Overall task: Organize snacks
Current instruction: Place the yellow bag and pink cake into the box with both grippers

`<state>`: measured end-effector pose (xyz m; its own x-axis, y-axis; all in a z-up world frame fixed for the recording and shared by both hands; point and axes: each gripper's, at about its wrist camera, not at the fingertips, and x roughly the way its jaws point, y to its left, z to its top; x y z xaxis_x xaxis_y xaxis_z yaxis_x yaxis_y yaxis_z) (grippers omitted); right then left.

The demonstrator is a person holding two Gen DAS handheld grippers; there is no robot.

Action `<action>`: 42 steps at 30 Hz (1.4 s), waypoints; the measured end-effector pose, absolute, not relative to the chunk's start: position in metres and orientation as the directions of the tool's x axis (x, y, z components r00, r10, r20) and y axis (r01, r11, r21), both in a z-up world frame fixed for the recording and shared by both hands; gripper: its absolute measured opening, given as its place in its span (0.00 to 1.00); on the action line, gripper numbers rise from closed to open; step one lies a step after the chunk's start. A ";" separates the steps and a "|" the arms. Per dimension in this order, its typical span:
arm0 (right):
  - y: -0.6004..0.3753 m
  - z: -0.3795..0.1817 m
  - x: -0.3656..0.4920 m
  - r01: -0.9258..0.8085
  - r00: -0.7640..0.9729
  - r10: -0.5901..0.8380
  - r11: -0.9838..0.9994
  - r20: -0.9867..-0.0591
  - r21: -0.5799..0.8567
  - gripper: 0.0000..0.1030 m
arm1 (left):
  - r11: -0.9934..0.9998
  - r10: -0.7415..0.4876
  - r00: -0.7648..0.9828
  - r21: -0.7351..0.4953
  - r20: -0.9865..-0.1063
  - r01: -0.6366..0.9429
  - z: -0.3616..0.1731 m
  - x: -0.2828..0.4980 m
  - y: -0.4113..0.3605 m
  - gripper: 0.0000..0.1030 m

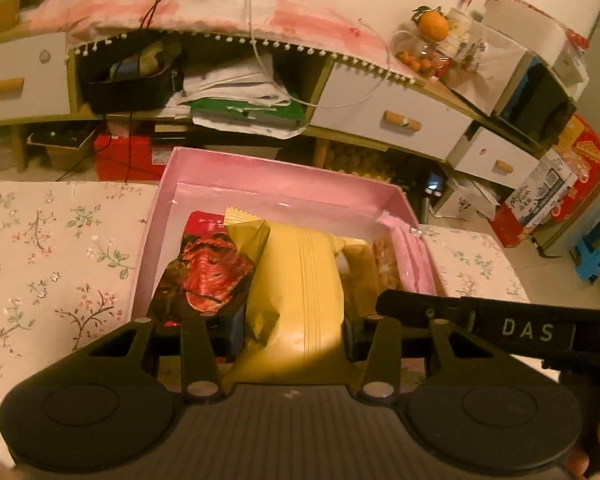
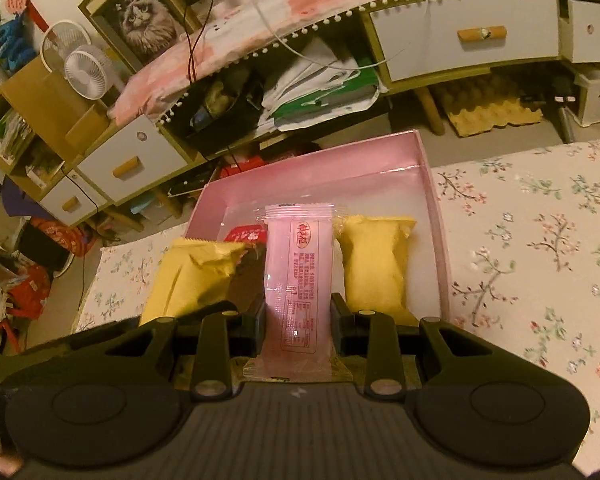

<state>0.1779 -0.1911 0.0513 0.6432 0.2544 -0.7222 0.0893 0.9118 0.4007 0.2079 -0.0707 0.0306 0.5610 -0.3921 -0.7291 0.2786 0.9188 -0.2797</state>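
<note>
A pink box (image 1: 260,184) stands on the floral tablecloth (image 1: 52,248) and holds several snacks. My left gripper (image 1: 296,332) is shut on a yellow snack packet (image 1: 300,280), held over the box's near end. A red and dark packet (image 1: 208,268) lies to its left in the box. My right gripper (image 2: 298,320) is shut on a pink snack packet (image 2: 298,276), held over the box (image 2: 320,160). Another yellow packet (image 2: 374,264) lies in the box to its right. The left gripper's yellow packet (image 2: 192,276) shows at the left. The right gripper's body (image 1: 500,328) shows at the right of the left wrist view.
A low cabinet with white drawers (image 1: 388,116) and an open shelf of papers stands behind the table. A blue stool (image 1: 596,248) and boxes stand on the floor at right. Small fans (image 2: 80,68) and egg trays (image 2: 496,116) are beyond the table.
</note>
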 end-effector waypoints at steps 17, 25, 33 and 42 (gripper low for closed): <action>-0.187 0.032 0.199 0.142 0.644 0.258 0.885 -0.720 0.444 0.30 | 0.947 -0.319 0.559 -0.227 -0.766 0.229 0.010 0.230 -0.076 0.50; -0.195 0.052 0.193 0.149 0.682 0.260 0.866 -0.684 0.478 0.34 | 0.952 -0.307 0.614 -0.237 -0.727 0.195 0.037 0.221 -0.058 0.74; -0.202 0.085 0.173 0.126 0.687 0.223 0.901 -0.692 0.415 0.34 | 0.961 -0.274 0.625 -0.221 -0.731 0.164 0.069 0.189 -0.031 0.74; -0.176 0.110 0.125 0.057 0.621 0.164 0.966 -0.766 0.253 0.47 | 0.963 -0.268 0.578 -0.194 -0.771 0.187 0.090 0.119 -0.017 0.74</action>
<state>0.1251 -0.1756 0.1105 0.6211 0.1640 -0.7664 0.0575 0.9657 0.2532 0.1187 -0.0175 0.0896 0.5784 -0.2676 -0.7706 0.1869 0.9630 -0.1941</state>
